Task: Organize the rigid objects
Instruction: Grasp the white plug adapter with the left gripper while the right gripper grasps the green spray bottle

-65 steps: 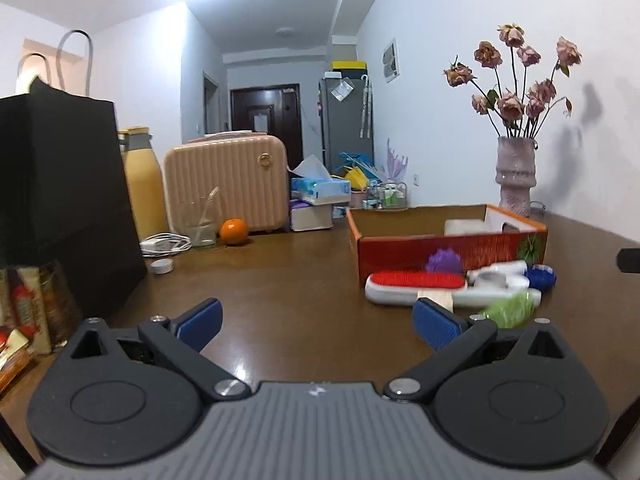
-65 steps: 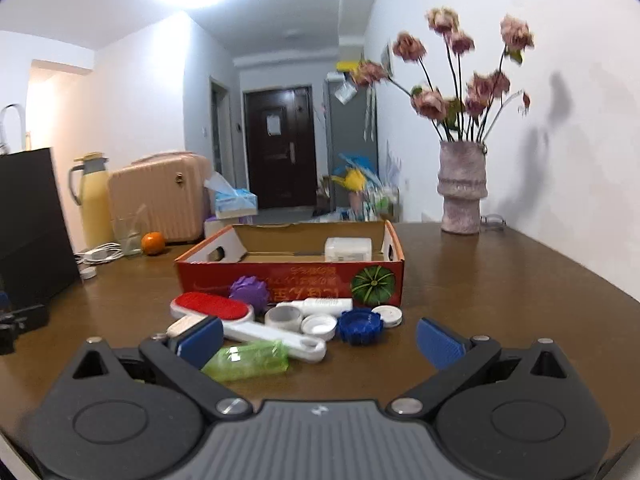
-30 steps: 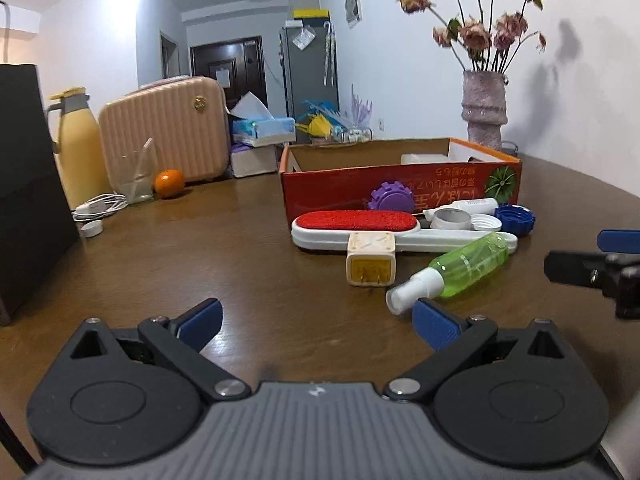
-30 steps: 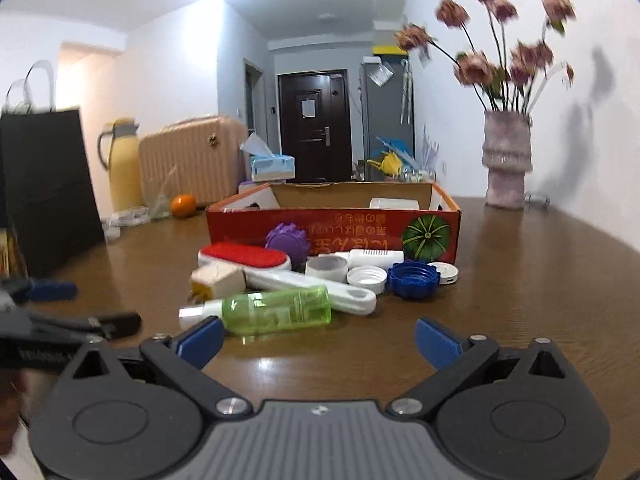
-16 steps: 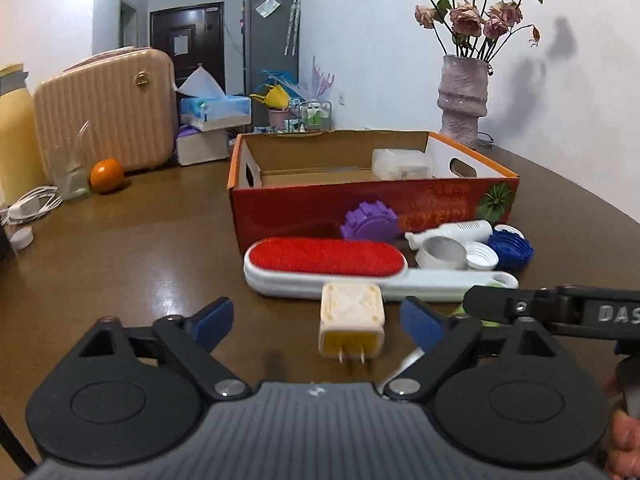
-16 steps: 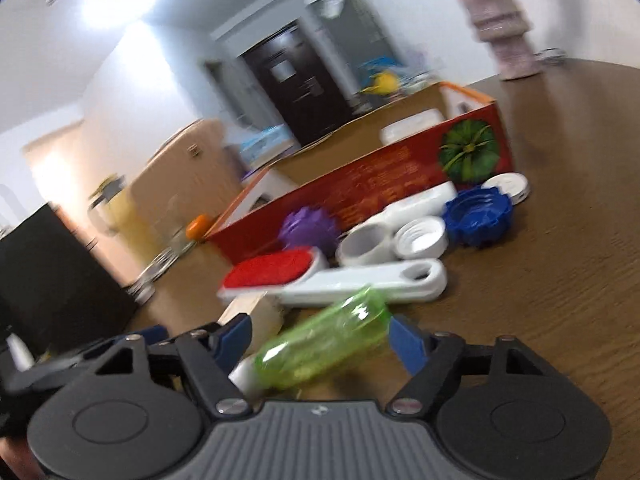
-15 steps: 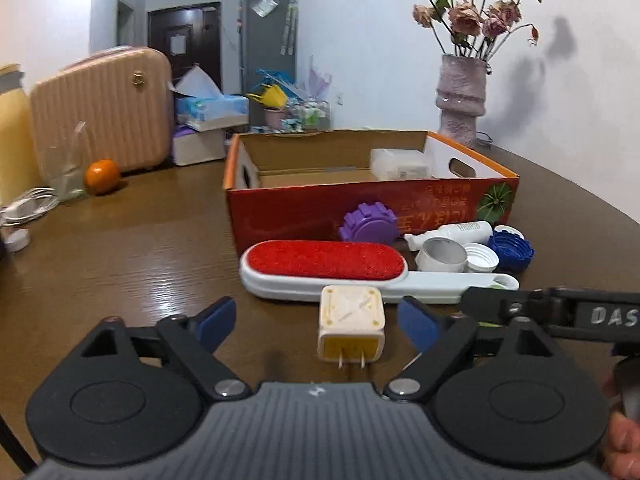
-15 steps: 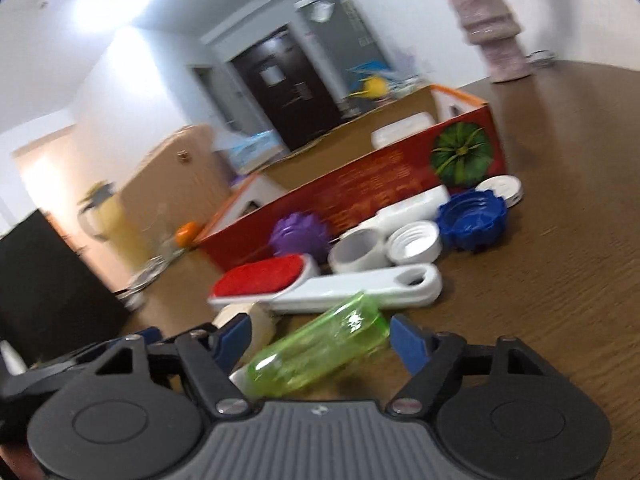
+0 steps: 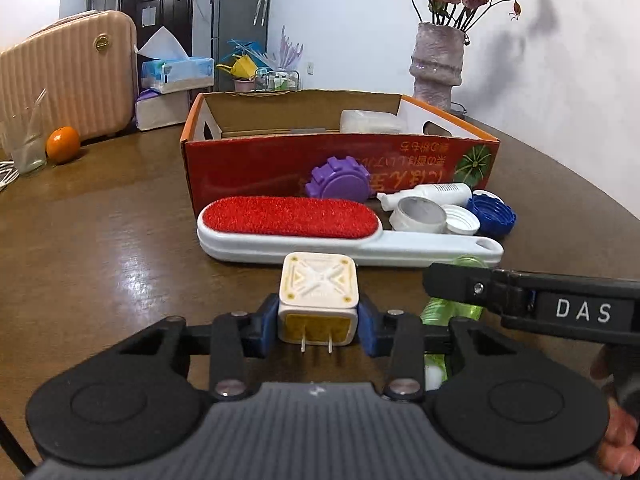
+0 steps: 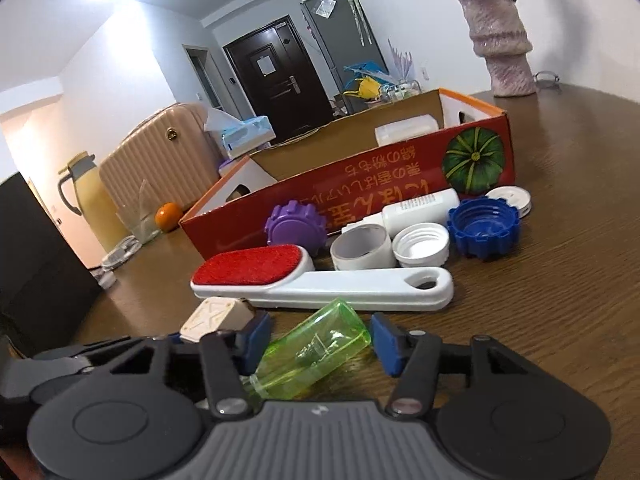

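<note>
A cream plug adapter (image 9: 318,292) lies on the brown table with its prongs toward me. My left gripper (image 9: 318,330) is closing, and both blue pads press on the adapter's sides. Just to its right, a green spray bottle (image 10: 316,348) lies tilted between the pads of my right gripper (image 10: 320,340). Those jaws are closing, with a small gap still showing at the right pad. Behind both lie a red lint brush (image 9: 288,218), a purple cap (image 9: 340,182), white caps (image 10: 420,246), a blue cap (image 10: 484,228) and a small white bottle (image 10: 420,206), all in front of the red cardboard box (image 9: 280,168).
A white container (image 9: 370,120) sits inside the box. A vase (image 9: 438,64) stands behind it on the right. At the far left are a suitcase (image 9: 68,80), an orange (image 9: 62,144), a glass (image 9: 26,144), tissue boxes (image 9: 176,70) and a black bag (image 10: 36,272).
Both grippers came forward and down onto the clutter. The left jaws narrowed onto the plug adapter. The right gripper rolled and its jaws narrowed around the green bottle.
</note>
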`<state>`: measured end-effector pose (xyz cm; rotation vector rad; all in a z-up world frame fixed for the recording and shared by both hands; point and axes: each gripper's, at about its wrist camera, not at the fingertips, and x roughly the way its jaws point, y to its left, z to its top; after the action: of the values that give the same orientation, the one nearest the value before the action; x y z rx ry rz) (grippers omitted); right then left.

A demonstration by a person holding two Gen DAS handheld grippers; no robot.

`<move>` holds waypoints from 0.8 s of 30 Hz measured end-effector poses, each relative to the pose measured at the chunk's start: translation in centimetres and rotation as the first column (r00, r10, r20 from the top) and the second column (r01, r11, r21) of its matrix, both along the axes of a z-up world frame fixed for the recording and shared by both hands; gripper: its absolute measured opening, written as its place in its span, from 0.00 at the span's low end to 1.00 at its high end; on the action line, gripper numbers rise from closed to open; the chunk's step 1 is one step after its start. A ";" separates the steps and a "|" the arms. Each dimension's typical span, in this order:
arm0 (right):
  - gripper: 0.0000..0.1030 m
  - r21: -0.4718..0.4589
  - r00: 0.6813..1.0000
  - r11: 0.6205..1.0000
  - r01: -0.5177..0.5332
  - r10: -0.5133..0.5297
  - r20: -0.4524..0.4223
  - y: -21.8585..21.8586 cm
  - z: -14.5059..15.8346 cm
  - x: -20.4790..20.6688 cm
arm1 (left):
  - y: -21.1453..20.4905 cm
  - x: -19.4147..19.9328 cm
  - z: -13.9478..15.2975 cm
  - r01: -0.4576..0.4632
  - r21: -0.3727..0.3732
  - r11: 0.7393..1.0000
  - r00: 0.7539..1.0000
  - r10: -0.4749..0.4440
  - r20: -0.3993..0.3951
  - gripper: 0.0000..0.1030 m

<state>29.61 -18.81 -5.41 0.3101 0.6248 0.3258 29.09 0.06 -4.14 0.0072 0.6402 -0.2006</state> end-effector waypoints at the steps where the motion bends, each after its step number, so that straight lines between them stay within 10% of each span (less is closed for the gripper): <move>1: 0.53 -0.009 1.000 1.000 0.004 -0.004 0.002 -0.1 0.0 -0.3 | 0.0 -0.3 0.0 -0.004 0.000 1.000 1.000 0.004 -0.001 0.38; 12: 0.52 -0.107 0.998 0.992 0.061 -0.060 0.019 -2.9 0.5 -2.7 | -0.2 -5.0 0.3 -0.043 0.014 0.999 0.999 0.043 -0.005 0.38; 16: 0.66 -0.105 0.997 0.993 0.059 -0.054 0.050 -4.3 1.1 -5.4 | -0.9 -6.3 0.4 -0.057 0.035 0.998 0.998 0.056 0.009 0.39; 24: 0.65 0.049 0.991 0.990 0.136 -0.135 -0.017 -5.8 0.0 -11.2 | -1.8 -8.7 0.6 -0.097 0.069 0.993 0.994 0.092 0.065 0.40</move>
<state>18.42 -24.66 -5.37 0.4009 0.6066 0.2088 20.34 -1.70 -3.58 0.0520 0.5849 -0.0855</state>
